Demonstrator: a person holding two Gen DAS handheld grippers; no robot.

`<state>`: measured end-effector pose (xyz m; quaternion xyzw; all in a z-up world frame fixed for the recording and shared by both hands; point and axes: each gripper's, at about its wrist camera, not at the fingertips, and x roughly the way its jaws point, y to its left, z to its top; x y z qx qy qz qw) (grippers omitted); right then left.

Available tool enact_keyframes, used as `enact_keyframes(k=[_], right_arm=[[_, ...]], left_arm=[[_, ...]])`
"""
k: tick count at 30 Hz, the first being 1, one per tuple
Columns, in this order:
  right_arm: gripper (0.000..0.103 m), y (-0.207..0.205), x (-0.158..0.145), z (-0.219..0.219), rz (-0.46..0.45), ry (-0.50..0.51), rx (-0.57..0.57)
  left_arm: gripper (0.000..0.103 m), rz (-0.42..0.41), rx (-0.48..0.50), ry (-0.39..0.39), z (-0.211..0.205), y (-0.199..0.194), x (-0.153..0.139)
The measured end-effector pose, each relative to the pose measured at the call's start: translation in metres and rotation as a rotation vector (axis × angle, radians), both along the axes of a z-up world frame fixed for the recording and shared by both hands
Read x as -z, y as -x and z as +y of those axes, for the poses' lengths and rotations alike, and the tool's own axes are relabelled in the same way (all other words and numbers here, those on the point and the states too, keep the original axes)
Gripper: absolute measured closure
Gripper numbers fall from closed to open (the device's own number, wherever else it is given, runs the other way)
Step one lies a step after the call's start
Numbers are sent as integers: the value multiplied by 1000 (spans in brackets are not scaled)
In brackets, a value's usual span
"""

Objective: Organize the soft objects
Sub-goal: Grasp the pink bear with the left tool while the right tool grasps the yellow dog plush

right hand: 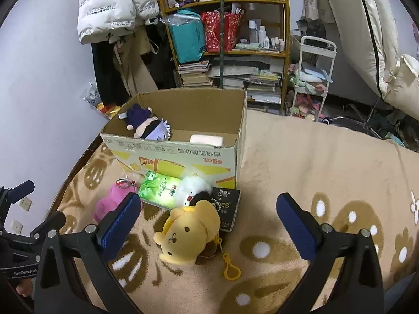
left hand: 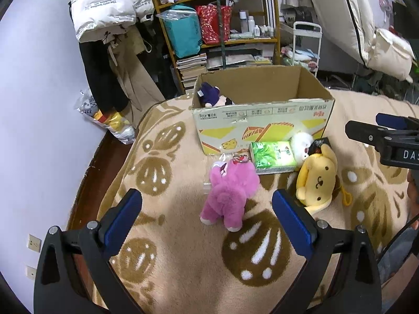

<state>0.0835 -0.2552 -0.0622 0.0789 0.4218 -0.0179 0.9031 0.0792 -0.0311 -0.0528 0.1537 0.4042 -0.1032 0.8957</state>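
Jaws apart on both grippers; we judge the pink plush (left hand: 230,196) light and squashy, best pinched across its body.

The left gripper (left hand: 207,204) has two black plastic arms with round silver screws at the joints. Each finger has a flat blue pad (left hand: 123,217) with a bumpy face. The right gripper (right hand: 208,209) looks the same: black arms, silver screws, blue ribbed pads (right hand: 294,222). White letters are printed on the black body of each. A thin black cable runs beside one.
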Motion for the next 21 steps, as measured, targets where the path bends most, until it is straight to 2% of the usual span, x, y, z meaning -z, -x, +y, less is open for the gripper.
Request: enact_keyframes(k=[8,13,21], right_arm=[[0,-6,14,6,43,18,-16],[0,-9,22,11,71,21,-27],[0,-13,36,19,109,30,-41]], left_arm=[[5,32,2,1,0,-9,12],[5,77,3,45,3,-18,20],[5,101,19,23,-3,-27,35]])
